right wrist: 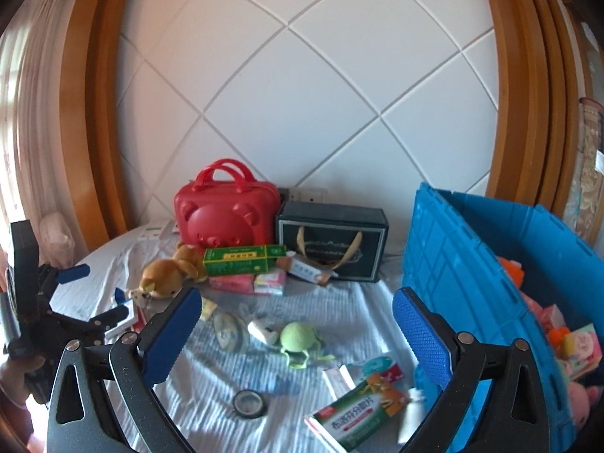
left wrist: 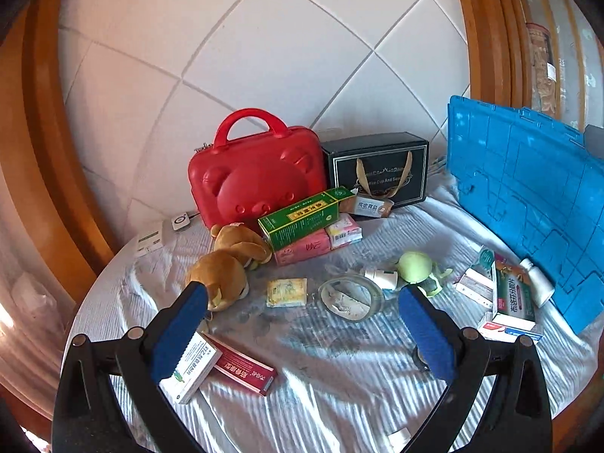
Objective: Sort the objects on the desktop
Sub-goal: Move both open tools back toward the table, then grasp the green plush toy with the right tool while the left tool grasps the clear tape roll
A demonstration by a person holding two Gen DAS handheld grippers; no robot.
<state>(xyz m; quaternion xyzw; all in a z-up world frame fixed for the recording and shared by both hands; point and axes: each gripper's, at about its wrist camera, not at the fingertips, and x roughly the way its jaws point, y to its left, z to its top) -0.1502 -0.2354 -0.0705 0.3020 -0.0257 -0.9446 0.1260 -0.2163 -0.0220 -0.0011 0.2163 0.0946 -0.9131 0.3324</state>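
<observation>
My left gripper (left wrist: 302,321) hovers open over the cloth-covered table, empty; it also shows at the left edge of the right wrist view (right wrist: 94,294). Between its fingers lie a yellow sachet (left wrist: 286,292) and a clear tape roll (left wrist: 349,296). A brown plush bear (left wrist: 226,264) lies by its left finger, with white (left wrist: 192,368) and red (left wrist: 245,372) medicine boxes below. A green plush ball (left wrist: 415,268) and a small white bottle (left wrist: 381,277) sit mid-table. My right gripper (right wrist: 294,336) is open and empty above the green plush ball (right wrist: 298,339). A green-orange medicine box (right wrist: 358,411) lies near the blue crate (right wrist: 472,264).
A red bear-faced case (left wrist: 256,177) and a dark gift box (left wrist: 377,170) stand at the back by the wall. A long green box (left wrist: 302,219) rests on pink packets (left wrist: 302,249). The blue crate holds several pink and orange items (right wrist: 573,343). A black tape roll (right wrist: 249,404) lies near the front.
</observation>
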